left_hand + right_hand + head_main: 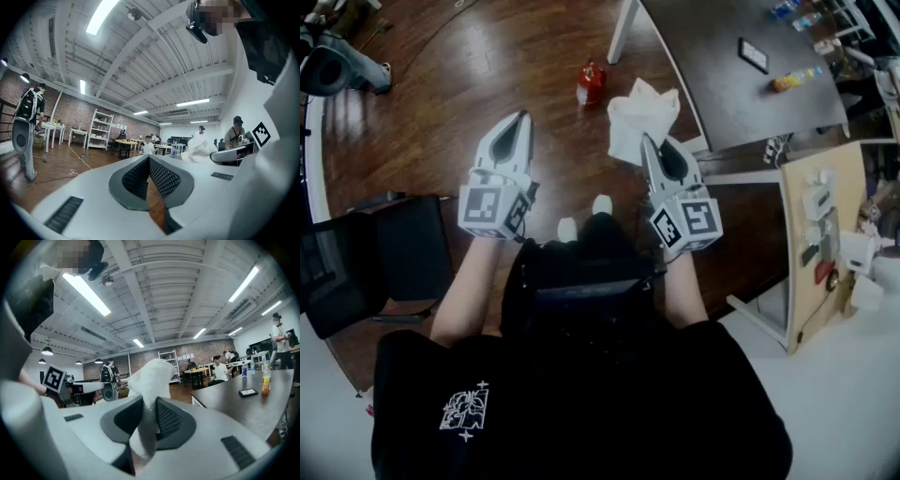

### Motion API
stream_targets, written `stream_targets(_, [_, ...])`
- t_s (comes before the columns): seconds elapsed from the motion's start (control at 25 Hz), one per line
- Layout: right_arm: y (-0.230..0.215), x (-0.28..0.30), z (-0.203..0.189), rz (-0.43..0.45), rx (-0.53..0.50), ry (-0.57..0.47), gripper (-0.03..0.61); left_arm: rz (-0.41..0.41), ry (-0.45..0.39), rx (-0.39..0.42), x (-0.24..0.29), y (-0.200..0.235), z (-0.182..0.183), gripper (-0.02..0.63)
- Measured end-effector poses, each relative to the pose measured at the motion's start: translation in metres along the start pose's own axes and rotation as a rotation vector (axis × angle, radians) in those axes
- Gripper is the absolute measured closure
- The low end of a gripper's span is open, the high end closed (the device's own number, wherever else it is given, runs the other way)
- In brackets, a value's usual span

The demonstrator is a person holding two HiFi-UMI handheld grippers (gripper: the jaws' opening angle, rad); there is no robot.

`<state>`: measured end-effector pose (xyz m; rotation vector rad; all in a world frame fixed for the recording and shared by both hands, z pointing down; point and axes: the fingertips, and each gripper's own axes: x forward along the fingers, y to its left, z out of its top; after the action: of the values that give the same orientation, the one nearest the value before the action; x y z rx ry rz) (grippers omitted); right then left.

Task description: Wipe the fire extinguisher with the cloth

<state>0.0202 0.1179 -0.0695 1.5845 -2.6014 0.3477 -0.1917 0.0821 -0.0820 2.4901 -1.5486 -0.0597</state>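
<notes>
We count two grippers, one cloth and one fire extinguisher. In the head view the left gripper [522, 116] sits left of centre and the right gripper [644, 140] right of centre, both pointing toward the top of the frame. The white cloth [641, 114] stands up from the right gripper's tips. The small red fire extinguisher [591, 82] stands on the wooden floor [469, 84] at upper centre, up and left of the cloth and apart from it, touched by neither gripper. One dark table [741, 75] fills the upper right, its rounded edge running just right of the cloth, with one phone [753, 54] lying on it. One black chair [380, 267] sits at the left edge. Bare floor lies around the extinguisher and between the two grippers' tips. Only the head view shows the extinguisher; the gripper views settle the jaws. In the left gripper view the left gripper [148, 157] has its jaws brought together at the tips with nothing held, and only a sliver of floor shows between the pads lower down. In the right gripper view the right gripper [147, 401] is clamped on the cloth [152, 373], which bunches up above the jaws and hangs below them
</notes>
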Motion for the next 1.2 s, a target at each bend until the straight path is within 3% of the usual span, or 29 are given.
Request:
stream_targets(0.36, [-0.045, 0.052, -0.017, 0.035, 0.003, 0.013, 0.491, -0.025, 0.022, -0.001, 0.052, 0.003, -0.028, 0.611])
stream_targets(0.6, [-0.122, 0.119, -0.075, 0.083, -0.017, 0.010, 0.491, -0.009, 0.012, -0.013, 0.121, 0.010, -0.091, 0.612])
stream_targets(0.72, [-0.167, 0.158, -0.126, 0.098, -0.028, -0.012, 0.491, -0.001, -0.006, 0.009, 0.162, 0.021, -0.145, 0.612])
stream_targets(0.96, [-0.246, 0.255, -0.269, 0.108, -0.046, -0.014, 0.492, -0.004, -0.030, 0.032, 0.243, 0.077, -0.293, 0.612])
stream_targets(1.2, [-0.295, 0.324, -0.398, 0.137, -0.043, -0.033, 0.492, -0.013, -0.043, 0.045, 0.299, 0.113, -0.440, 0.612])
